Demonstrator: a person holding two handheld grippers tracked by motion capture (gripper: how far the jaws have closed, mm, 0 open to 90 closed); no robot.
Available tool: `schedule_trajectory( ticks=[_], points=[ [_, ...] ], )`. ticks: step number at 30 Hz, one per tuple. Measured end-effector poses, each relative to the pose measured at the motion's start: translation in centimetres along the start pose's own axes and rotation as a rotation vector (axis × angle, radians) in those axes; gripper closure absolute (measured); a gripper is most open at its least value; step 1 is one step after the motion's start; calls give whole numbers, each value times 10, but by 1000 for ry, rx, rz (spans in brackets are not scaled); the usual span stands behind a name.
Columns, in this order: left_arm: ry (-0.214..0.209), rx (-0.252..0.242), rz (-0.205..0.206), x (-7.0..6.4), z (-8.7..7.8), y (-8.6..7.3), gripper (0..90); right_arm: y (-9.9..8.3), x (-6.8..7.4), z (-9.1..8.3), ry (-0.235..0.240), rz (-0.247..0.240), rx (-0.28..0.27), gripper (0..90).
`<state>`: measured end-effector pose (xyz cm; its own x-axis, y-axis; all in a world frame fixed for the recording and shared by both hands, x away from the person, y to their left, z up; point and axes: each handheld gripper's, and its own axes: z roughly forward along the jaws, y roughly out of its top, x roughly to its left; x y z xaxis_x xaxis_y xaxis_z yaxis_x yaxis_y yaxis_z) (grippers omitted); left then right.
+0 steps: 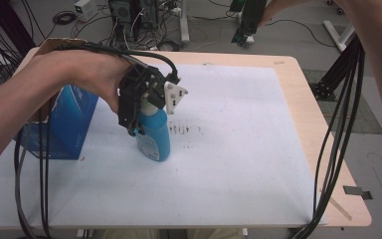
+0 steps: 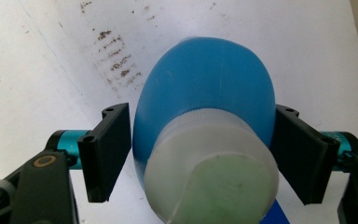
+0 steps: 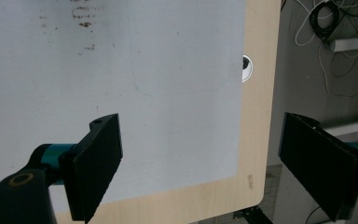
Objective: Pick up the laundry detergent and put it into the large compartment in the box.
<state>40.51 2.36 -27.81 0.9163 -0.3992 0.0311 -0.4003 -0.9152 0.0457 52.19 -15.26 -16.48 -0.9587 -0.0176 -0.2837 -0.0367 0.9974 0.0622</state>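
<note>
Left gripper (image 1: 140,115) in the high view sits over the top of a blue bottle (image 1: 155,138), held from above by the left hand (image 1: 87,74); its grey plate (image 1: 175,96) faces right and its cable (image 1: 129,52) arcs back over the hand. From this angle the gripper body hides the bottle's cap and neck, so only the blue body with its label shows beneath it. The bottle stands upright on the white mat (image 1: 238,149), left of centre, just right of a blue box (image 1: 69,124) and apart from it. Dark smudges (image 1: 186,132) mark the mat immediately right of the bottle. The mat covers a wooden table (image 1: 318,129), whose bare edge shows along the right side. In the left gripper view, the bottle (image 2: 205,93) fills the gap between the two black jaws, its white cap (image 2: 209,172) nearest the camera and its blue shoulder below. The right jaw meets the bottle's side; the left jaw lies against it or a hair off, and contact there cannot be confirmed. The left gripper (image 2: 200,156) is thus set narrowly about the bottle's shoulder, with a firm clamp not verifiable. The smudges (image 2: 119,60) lie on the mat to the upper left. In the right gripper view, the right gripper (image 3: 200,163) has its jaws spread wide with nothing between them, above the mat (image 3: 121,70) and the table (image 3: 256,116) edge.
</note>
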Motion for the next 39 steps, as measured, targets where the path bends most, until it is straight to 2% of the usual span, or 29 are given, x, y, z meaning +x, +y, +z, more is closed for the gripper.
schedule_trajectory(
  ticks=[16,17,28,34,35,39],
  points=[
    [2,2,5,-1,1,0,307,0,1,-2,0,4,2,128],
    [2,-3,-3,-2,1,0,310,0,1,-2,-1,3,0,128],
    [6,7,10,0,3,2,356,-4,1,-4,-6,9,3,128],
    [10,12,16,0,2,2,359,-5,1,-4,-8,12,3,128],
    [10,3,7,-1,3,2,360,-5,1,-4,-8,12,3,128],
    [10,5,18,0,2,2,364,-4,1,-4,-8,3,0,128]
  ],
)
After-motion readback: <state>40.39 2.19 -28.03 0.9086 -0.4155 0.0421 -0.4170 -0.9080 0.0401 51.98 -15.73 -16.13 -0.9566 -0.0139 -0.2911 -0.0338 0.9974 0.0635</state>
